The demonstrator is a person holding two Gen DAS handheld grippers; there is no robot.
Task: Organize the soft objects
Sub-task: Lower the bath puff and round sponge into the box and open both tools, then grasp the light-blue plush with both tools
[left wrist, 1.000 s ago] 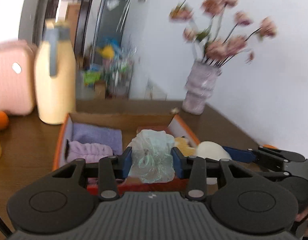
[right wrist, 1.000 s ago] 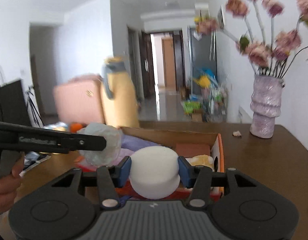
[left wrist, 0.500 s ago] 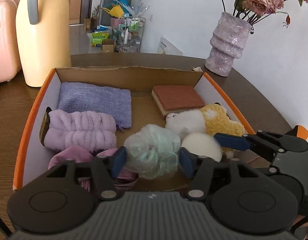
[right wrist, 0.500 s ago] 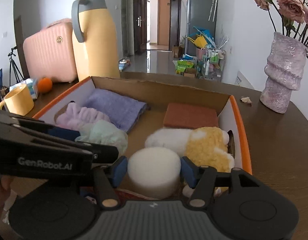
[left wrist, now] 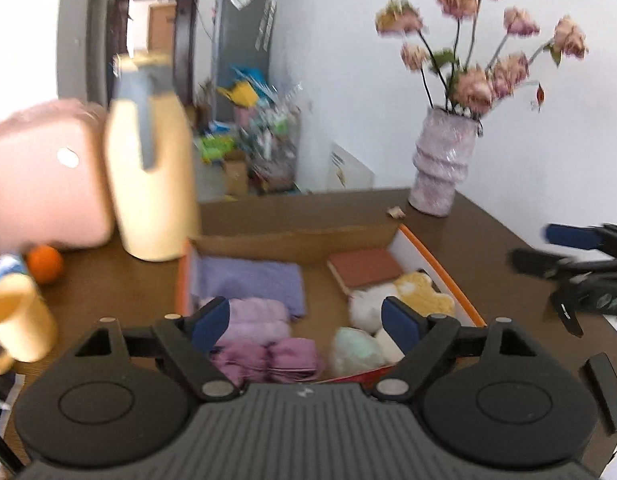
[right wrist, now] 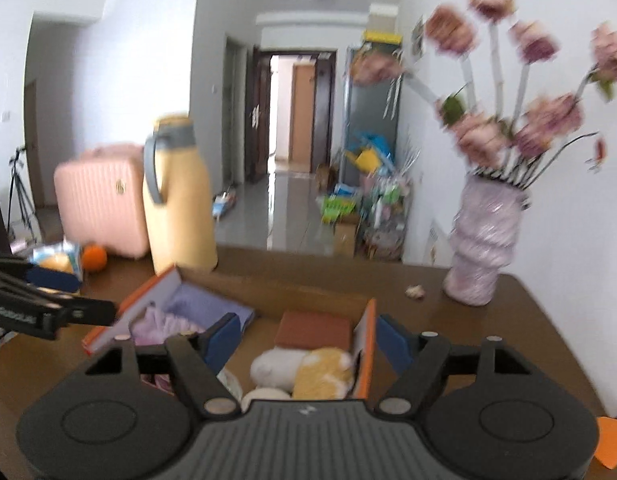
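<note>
Opening tools [left wrist: 306, 324] above box rim [left wrist: 440, 264]

Box [left wrist: 436, 258] w/ orange rim, white outer wall, plain brown inside. In it: lilac towel [left wrist: 250, 280], purple ribbed headband [left wrist: 256, 316], rust-brown sponge [left wrist: 366, 268], white & yellow plush [left wrist: 412, 296], pale mint mesh puff [left wrist: 356, 350]. Bench [left wrist: 468, 240] dark brown. Jug [left wrist: 150, 176] cream-yellow w/ grey handle; suitcase [left wrist: 44, 184] pink; vase [left wrist: 440, 168] mottled lilac, w/ dusty-pink flowers. Left tool [left wrist: 306, 320] black w/ blue pads.

Bright, even daylight; motion blur throughout, heaviest at left and upper right; fisheye bending, dark corners.
</note>
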